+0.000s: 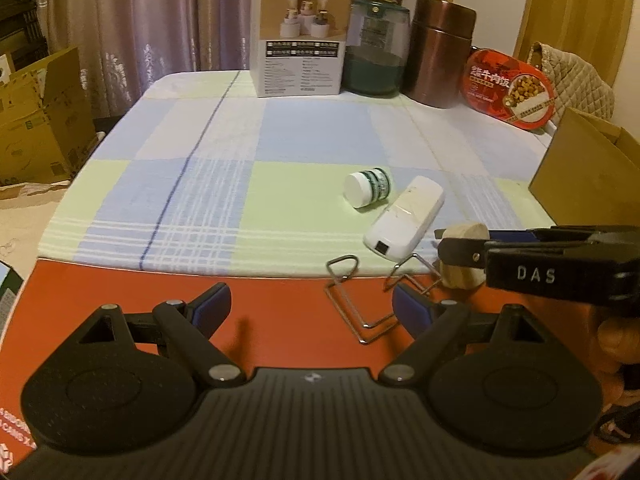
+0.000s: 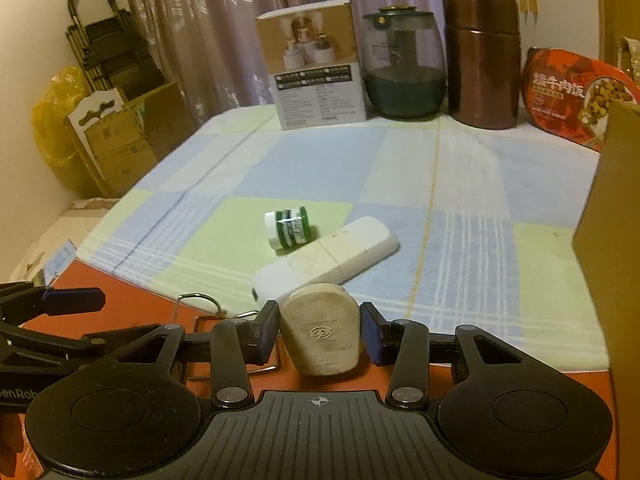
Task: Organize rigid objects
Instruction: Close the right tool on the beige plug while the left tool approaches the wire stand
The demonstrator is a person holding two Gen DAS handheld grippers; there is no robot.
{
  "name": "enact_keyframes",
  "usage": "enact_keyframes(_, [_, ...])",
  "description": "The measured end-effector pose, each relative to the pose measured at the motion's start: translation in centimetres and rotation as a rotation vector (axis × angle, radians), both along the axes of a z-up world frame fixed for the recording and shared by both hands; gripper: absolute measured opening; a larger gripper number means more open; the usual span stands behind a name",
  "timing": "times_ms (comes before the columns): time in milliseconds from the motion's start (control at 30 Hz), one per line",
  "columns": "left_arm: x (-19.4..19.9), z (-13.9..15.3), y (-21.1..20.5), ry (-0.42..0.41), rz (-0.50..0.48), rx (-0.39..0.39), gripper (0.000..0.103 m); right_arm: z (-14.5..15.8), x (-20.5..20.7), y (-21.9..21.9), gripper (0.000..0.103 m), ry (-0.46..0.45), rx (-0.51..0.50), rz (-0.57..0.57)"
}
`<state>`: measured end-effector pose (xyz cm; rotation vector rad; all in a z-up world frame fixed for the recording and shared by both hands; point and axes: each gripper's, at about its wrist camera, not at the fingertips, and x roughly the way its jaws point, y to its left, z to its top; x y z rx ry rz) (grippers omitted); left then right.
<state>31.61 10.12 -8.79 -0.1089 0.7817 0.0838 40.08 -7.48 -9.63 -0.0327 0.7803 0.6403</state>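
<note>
A cream wedge-shaped block (image 2: 322, 330) sits on the red surface between the fingers of my right gripper (image 2: 320, 336); the pads touch or nearly touch its sides. It also shows in the left wrist view (image 1: 464, 254). A white remote-like device (image 2: 326, 264) and a small white-and-green bottle (image 2: 289, 227) lie on the checked cloth just beyond. A bent wire stand (image 1: 360, 300) lies on the red surface. My left gripper (image 1: 312, 308) is open and empty above the red surface, left of the right gripper (image 1: 460, 254).
At the back of the table stand a white product box (image 2: 316, 68), a green-based glass jar (image 2: 404, 64), a copper canister (image 2: 482, 60) and a red food tin (image 2: 576, 92). A cardboard box (image 2: 612, 240) rises at the right. Cardboard boxes (image 1: 40, 120) stand left on the floor.
</note>
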Motion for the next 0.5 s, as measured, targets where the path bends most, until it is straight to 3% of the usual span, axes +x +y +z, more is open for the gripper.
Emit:
enact_keyframes(233, [1.0,-1.0,-1.4,-0.009,-0.026,-0.066,0.086,1.2,0.2,-2.1,0.04,0.016,-0.057,-0.082])
enact_keyframes(500, [2.4,-2.1,-3.1,-0.019,0.009,-0.09,0.087,1.5,-0.1,-4.7,0.04,0.044,-0.108,-0.147])
